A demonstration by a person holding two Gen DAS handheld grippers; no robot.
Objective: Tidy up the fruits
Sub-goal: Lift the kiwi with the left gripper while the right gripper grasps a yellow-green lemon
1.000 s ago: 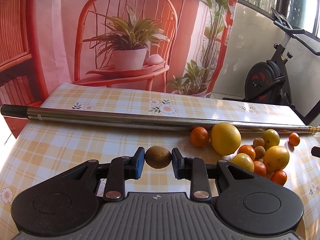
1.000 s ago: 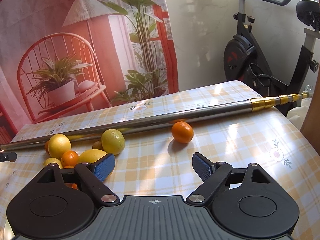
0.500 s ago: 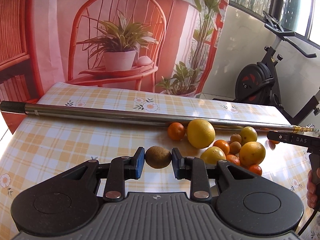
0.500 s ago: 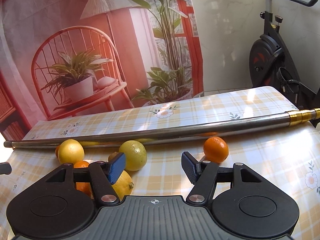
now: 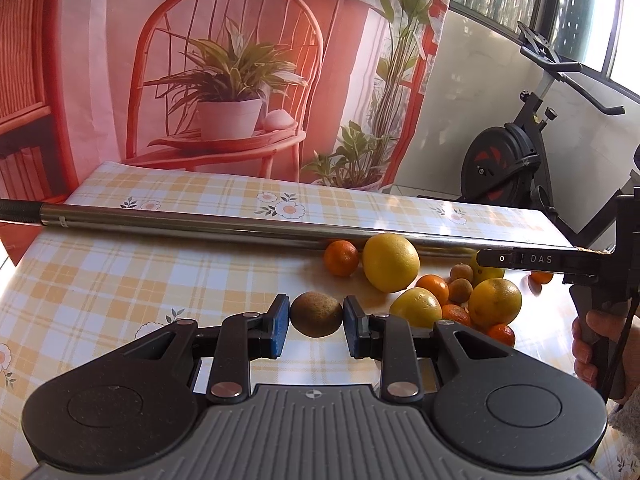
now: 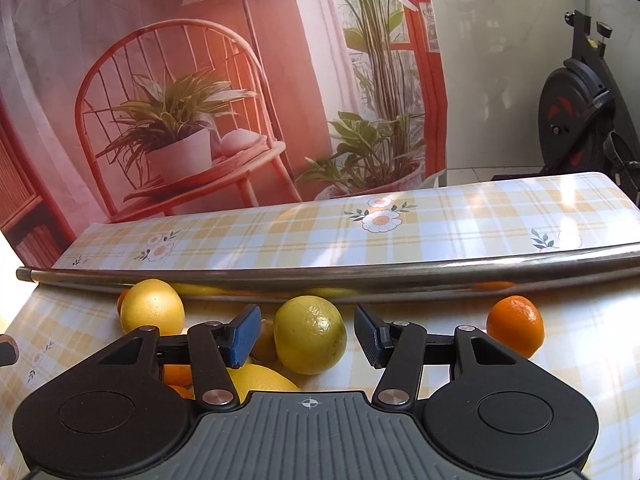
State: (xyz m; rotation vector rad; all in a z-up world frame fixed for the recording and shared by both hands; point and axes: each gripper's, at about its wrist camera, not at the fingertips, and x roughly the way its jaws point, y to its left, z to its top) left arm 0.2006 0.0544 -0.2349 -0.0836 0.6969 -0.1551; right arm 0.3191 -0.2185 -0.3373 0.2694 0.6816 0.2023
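Note:
My left gripper (image 5: pixel 316 320) is shut on a small brown fruit (image 5: pixel 316 314) and holds it above the checked tablecloth (image 5: pixel 120 280). To its right lies a pile of citrus: a big yellow one (image 5: pixel 390 262), mandarins (image 5: pixel 341 258) and small brown fruits (image 5: pixel 460 290). In the right wrist view my right gripper (image 6: pixel 308 336) is closing, with a yellow-green lemon (image 6: pixel 310 340) between its jaws. A gap shows on each side, so the pads (image 6: pixel 244 334) do not touch it. A mandarin (image 6: pixel 516 326) sits alone to the right.
A long steel pole (image 5: pixel 240 226) lies across the table behind the fruit, also the pole (image 6: pixel 360 274) in the right wrist view. A person's hand (image 5: pixel 592 344) holds the right gripper's handle at the right edge. An exercise bike (image 5: pixel 508 160) stands beyond the table.
My right gripper moved left toward the pile and its jaws narrowed; the lemon now sits between them. It also came into the left wrist view from the right. The left grip is unchanged.

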